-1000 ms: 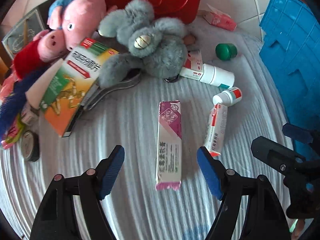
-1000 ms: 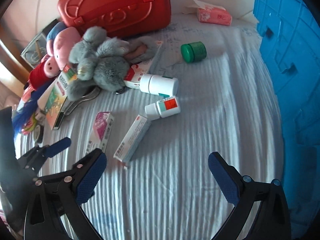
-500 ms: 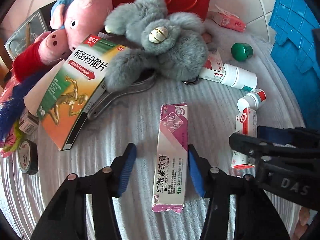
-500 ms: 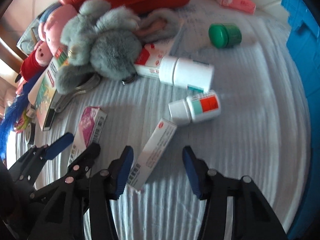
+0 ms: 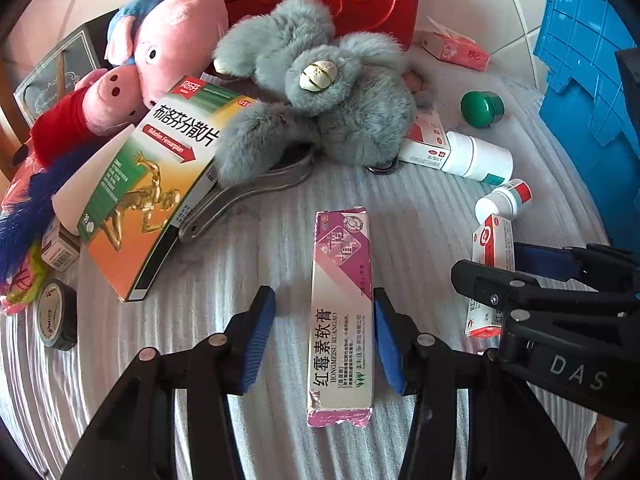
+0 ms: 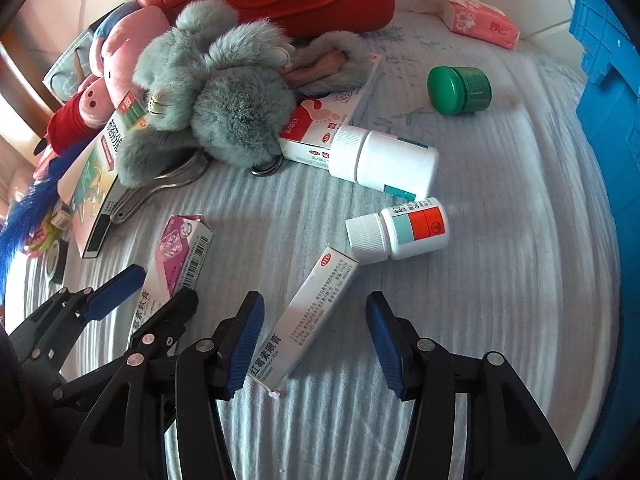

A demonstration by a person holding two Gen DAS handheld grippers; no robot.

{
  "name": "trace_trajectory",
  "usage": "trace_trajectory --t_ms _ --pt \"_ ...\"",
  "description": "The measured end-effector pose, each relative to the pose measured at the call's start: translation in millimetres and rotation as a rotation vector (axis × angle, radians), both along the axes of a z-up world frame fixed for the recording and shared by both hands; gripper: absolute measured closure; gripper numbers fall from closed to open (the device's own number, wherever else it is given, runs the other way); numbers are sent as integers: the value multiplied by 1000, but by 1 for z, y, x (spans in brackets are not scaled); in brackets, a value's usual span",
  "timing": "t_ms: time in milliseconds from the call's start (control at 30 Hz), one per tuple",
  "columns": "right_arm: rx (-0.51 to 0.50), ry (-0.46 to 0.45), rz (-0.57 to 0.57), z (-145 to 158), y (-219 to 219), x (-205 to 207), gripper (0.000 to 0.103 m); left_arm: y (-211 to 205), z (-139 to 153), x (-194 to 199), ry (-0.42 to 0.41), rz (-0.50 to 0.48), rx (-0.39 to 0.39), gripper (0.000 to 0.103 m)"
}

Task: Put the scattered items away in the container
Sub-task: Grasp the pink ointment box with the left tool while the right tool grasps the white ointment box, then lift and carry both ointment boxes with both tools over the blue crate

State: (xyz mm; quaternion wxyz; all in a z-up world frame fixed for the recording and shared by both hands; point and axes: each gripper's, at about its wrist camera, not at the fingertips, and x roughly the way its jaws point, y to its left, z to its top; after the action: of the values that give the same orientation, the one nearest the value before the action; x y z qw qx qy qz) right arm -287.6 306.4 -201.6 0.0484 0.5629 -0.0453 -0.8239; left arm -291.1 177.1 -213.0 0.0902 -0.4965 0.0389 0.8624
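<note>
Two claws are working side by side here, both pointing down at a striped bedsheet (image 5: 248, 240). Left gripper (image 5: 324, 340) is straddling a pink ointment box (image 5: 340, 316) low in the middle of its frame; its jaws have just been closing in, and the right pad is touching the box edge while the left pad is still sitting clear of it, so it's not clamped yet. Right gripper (image 6: 316, 344) is doing the same with a white ointment box (image 6: 308, 320) lying slanted at bottom centre; jaws have just been narrowing too, left pad is touching the near end of the box, right pad is standing well apart, so no real grip.

Moving outward in the right view, a small pill bottle (image 6: 404, 232) is lying just past the white box's far end, a bigger white bottle (image 6: 384, 162) above it, and a green jar (image 6: 460, 90) toward the upper right. Grey plush toy (image 5: 320, 100) is sprawling at upper centre, pink pig plush (image 5: 160, 52) at upper left, a big medicine box (image 5: 148, 184) leaning beside them. Blue container (image 5: 588, 88) is sitting along the right edge.
</note>
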Motion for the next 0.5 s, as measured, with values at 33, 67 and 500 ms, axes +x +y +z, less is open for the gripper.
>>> trace_trajectory --t_ms 33,67,500 --pt "4 0 1 0 0 1 51 1 0 -1 -1 -3 2 60" --pt "12 -2 3 0 -1 2 57 2 0 0 -4 -6 7 71" --pt "2 44 116 31 -5 59 85 -17 43 48 -5 39 14 76"
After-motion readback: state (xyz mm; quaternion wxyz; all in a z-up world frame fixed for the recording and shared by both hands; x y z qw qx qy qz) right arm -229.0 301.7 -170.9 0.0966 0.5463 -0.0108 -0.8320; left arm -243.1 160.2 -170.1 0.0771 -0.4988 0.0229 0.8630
